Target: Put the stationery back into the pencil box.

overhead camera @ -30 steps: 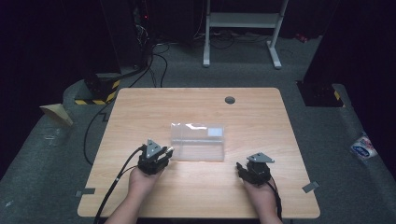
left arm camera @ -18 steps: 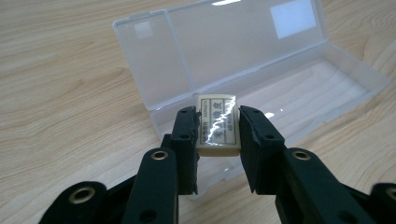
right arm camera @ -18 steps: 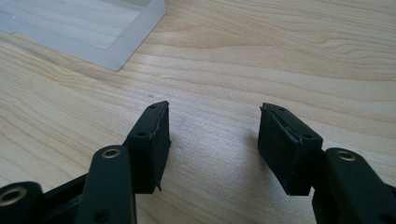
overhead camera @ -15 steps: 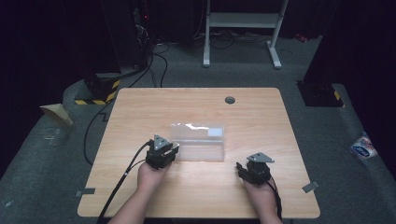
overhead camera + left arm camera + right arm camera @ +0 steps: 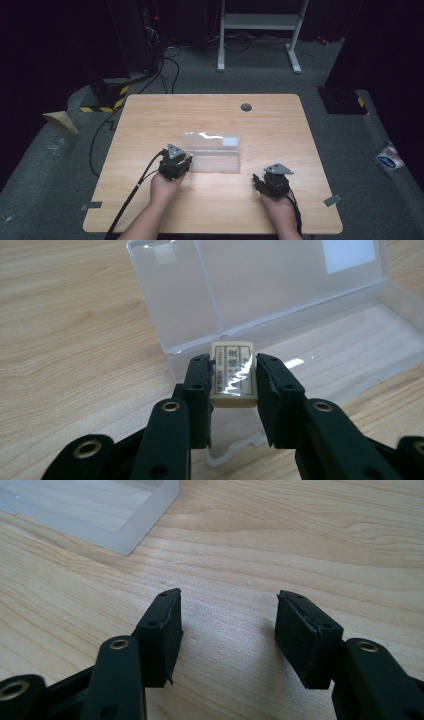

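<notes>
Left claw (image 5: 234, 371) clamps a wrapped eraser (image 5: 232, 374), unreadable from above.

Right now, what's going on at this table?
A person works two handheld grippers at a wooden table. The left gripper is clamped on a small wrapped eraser, held at the left end of an open clear plastic case. The right gripper rests open and empty over bare wood, apart from the case.

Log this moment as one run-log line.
left gripper: shut on eraser, at near left corner of open clear box | right gripper: open, empty, over bare table | eraser not yet in box
</notes>
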`<action>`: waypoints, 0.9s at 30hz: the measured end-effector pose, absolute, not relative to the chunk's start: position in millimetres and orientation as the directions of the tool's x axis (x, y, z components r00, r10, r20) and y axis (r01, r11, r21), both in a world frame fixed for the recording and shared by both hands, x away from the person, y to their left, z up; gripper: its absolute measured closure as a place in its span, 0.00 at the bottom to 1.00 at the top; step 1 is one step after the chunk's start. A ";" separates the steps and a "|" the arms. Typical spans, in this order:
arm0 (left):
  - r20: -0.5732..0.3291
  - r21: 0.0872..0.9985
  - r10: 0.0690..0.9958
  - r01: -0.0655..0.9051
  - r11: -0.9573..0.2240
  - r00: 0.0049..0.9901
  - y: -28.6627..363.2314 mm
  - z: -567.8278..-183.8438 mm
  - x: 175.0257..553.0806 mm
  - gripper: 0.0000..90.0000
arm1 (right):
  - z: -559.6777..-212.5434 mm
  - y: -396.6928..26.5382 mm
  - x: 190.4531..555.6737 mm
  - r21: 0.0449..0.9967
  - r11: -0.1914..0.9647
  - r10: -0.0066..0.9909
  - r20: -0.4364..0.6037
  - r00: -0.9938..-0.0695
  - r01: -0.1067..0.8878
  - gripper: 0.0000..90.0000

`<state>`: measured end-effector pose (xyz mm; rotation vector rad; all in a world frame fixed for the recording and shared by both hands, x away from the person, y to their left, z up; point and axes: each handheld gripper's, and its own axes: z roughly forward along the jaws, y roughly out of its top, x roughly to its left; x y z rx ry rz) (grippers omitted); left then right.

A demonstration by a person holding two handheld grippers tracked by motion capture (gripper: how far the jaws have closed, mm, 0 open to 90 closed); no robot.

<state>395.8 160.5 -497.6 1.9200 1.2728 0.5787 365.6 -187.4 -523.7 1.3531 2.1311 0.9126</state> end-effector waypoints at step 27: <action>0.005 0.786 0.917 0.566 -0.249 0.398 153.8 -503.0 397.0 0.66 | -523.7 -186.4 365.1 0.736 0.311 0.904 -0.034 -0.426 0.601 0.49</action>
